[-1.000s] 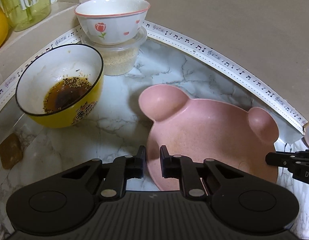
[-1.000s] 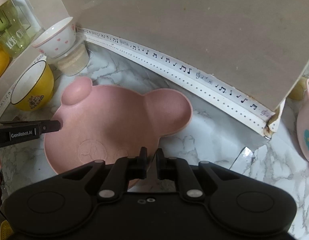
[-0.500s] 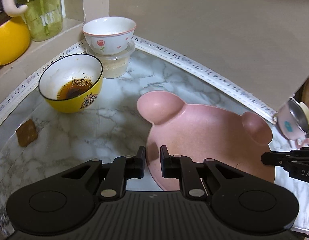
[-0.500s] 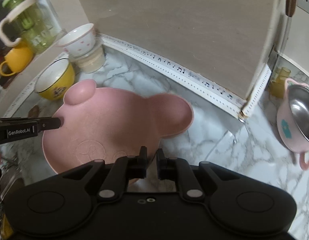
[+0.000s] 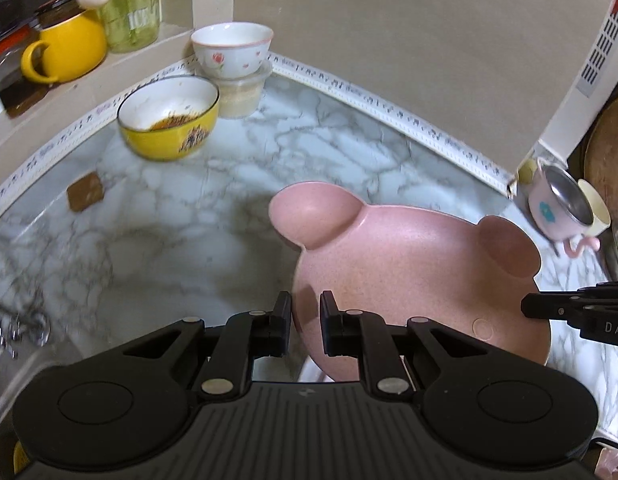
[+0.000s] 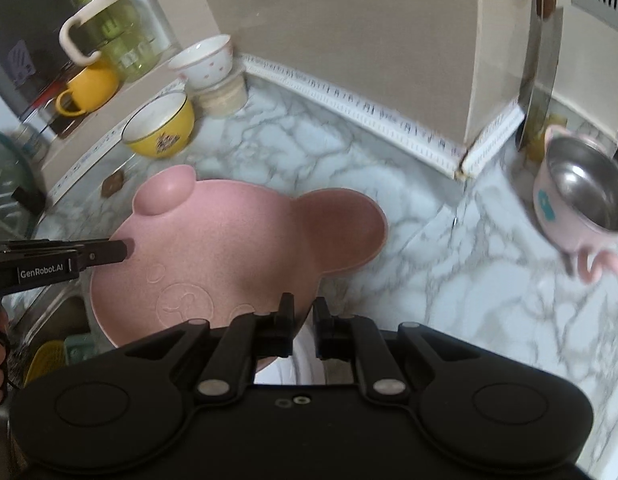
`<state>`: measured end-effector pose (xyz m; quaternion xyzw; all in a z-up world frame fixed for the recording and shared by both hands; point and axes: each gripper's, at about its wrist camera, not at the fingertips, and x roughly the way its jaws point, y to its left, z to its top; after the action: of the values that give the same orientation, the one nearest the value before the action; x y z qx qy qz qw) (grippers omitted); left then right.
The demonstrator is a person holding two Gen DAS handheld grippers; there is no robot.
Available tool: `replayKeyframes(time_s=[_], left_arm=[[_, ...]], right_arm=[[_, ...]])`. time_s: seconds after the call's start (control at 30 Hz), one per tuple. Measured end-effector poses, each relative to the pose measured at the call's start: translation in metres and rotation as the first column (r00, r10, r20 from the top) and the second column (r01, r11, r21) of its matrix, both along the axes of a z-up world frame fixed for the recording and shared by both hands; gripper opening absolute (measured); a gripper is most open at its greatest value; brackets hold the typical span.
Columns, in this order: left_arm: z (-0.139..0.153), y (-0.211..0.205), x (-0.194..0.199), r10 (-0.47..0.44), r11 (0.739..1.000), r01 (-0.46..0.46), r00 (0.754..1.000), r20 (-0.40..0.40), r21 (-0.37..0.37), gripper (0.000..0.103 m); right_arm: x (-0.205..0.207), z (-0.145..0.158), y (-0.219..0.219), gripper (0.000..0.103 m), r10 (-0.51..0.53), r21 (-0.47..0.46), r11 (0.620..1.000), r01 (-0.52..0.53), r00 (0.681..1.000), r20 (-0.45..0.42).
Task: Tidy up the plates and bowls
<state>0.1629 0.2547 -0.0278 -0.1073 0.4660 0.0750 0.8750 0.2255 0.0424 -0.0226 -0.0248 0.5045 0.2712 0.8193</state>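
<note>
In the left wrist view, the left gripper [image 5: 305, 322] is clamped on the near-left rim of the pink bear-shaped plate [image 5: 409, 280], which is held above the marble bench [image 5: 189, 208]. The right gripper [image 5: 527, 307] pinches the plate's opposite rim. At the back, a yellow bowl [image 5: 169, 124] with brown residue sits on the bench beside a white tulip bowl [image 5: 232, 51] stacked on a clear plastic tub [image 5: 241, 94].

In the right wrist view, the right gripper [image 6: 303, 322] is closed on the plate's [image 6: 237, 248] near rim, and the left gripper [image 6: 129, 247] grips its left edge. A pink steel-lined cup [image 6: 577, 196] stands to the right, well apart from the plate.
</note>
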Motion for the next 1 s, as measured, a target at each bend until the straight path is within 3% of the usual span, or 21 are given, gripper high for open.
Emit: replayKeyframes(time_s=[0.43,1.0], left_arm=[[-0.024,-0.02,-0.056,0.034,0.999,-0.034,0.999,-0.024,-0.009,0.014],[-0.042,-0.026,-0.072,0.051,0.998,-0.051,0.998,-0.034,0.023,0.014]], right_arm=[[-0.035,-0.027,-0.018,0.01,0.052,-0.013,0.999,-0.053,0.999,-0.014],[-0.055,-0.042,-0.018,0.01,0.096,-0.031,0.995,-0.095,0.995,0.014]])
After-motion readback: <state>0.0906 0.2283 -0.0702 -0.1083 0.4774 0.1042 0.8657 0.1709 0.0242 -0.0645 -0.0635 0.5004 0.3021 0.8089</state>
